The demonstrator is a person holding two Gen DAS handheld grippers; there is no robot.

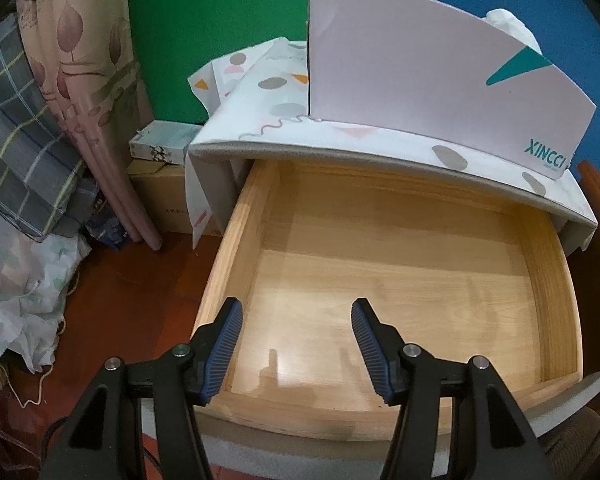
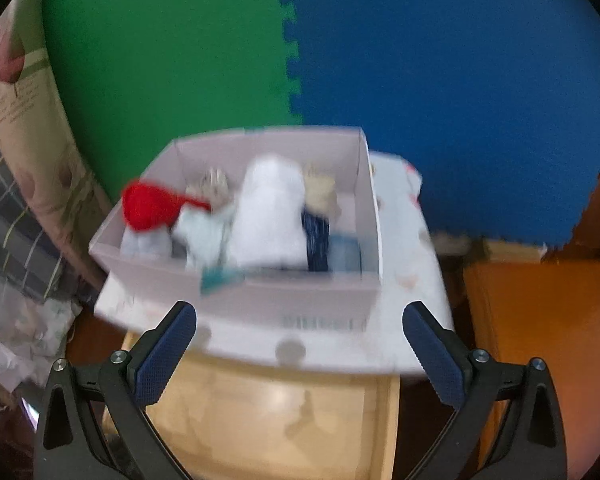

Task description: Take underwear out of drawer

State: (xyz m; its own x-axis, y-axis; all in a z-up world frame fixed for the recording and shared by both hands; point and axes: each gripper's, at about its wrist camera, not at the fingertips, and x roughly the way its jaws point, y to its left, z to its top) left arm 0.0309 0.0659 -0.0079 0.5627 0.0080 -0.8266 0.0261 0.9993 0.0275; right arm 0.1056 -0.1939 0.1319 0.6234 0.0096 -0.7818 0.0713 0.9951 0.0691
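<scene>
A light wooden drawer (image 1: 236,240) stands pulled out under a cloth-covered cabinet top (image 1: 284,120); its floor shows bare. My left gripper (image 1: 297,314) is open and empty above the drawer's front left part. In the right wrist view the drawer (image 2: 260,420) lies below my right gripper (image 2: 300,320), which is open wide and empty. A pale cardboard box (image 2: 260,296) stands on the cabinet top. It holds several folded garments: a red one (image 2: 148,208), a white one (image 2: 272,216), a dark striped one (image 2: 316,240). The box (image 1: 440,80) also shows in the left wrist view.
Green and blue foam mats (image 2: 420,60) cover the wall behind. Folded bedding and plaid cloth (image 1: 28,132) pile up at the left on the red-brown floor (image 1: 132,292). Small boxes (image 1: 160,148) sit left of the cabinet. An orange-brown piece of furniture (image 2: 540,320) stands at the right.
</scene>
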